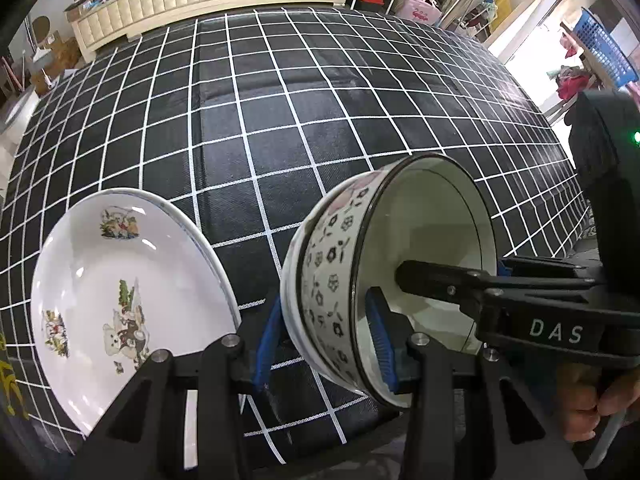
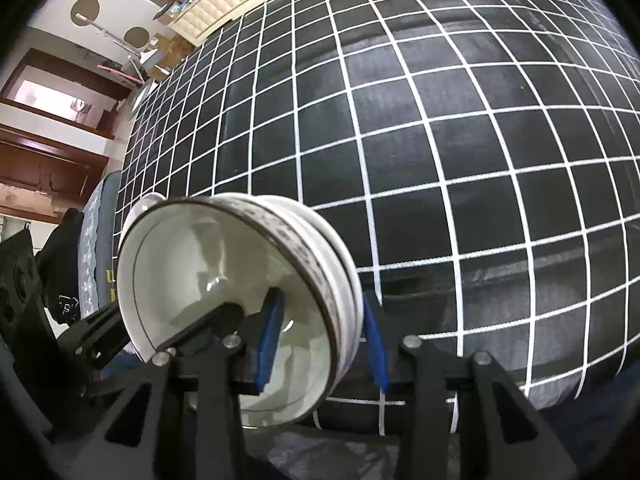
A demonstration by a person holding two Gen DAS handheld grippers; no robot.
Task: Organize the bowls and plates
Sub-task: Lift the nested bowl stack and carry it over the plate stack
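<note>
A white bowl with a black flower pattern [image 1: 340, 280], nested in another white bowl, is tipped on its side above the table. My left gripper [image 1: 328, 344] is shut on the bowls' rim, one blue pad inside and one outside. My right gripper [image 2: 324, 344] is shut on the rim of the same bowls [image 2: 240, 280] from the other side; it also shows in the left wrist view [image 1: 404, 276] reaching into the bowl. A white plate with cartoon pictures [image 1: 120, 300] lies at the left, on top of another plate.
The table wears a black cloth with a white grid [image 1: 320, 120]. A cream padded bench [image 1: 168, 0] and cluttered shelves stand beyond its far edge. A blue basket [image 1: 604, 48] sits at the far right.
</note>
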